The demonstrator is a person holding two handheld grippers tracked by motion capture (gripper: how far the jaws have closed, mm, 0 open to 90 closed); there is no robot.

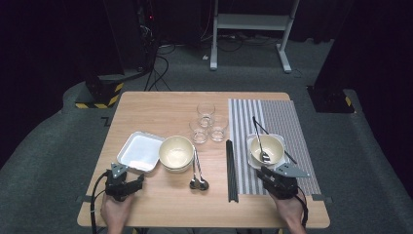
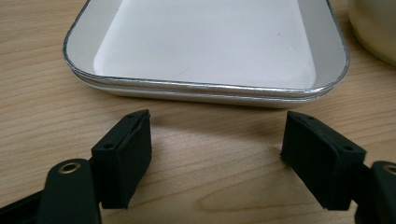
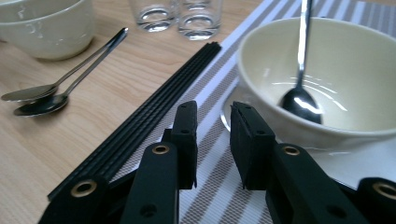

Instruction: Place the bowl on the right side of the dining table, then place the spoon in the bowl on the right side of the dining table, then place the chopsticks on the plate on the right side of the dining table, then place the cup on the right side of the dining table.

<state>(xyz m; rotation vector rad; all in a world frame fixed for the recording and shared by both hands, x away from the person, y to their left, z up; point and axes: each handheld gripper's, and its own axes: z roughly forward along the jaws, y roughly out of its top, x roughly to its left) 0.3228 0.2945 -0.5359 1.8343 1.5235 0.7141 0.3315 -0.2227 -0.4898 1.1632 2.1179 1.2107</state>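
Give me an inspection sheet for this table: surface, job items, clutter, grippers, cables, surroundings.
Surface: wooden table, striped mat on its right half.
Job items: bowl with spoon on the mat, on a plate; black chopsticks along the mat's left edge.
Clutter: white tray, second bowl, two spoons, three glasses.
Grippers: left gripper open, just short of the tray; right gripper jaws narrow, empty, near the bowl.
Cables: one trails from each gripper; more on the floor beyond.
Surroundings: grey carpet, white desk frame, dark stands.
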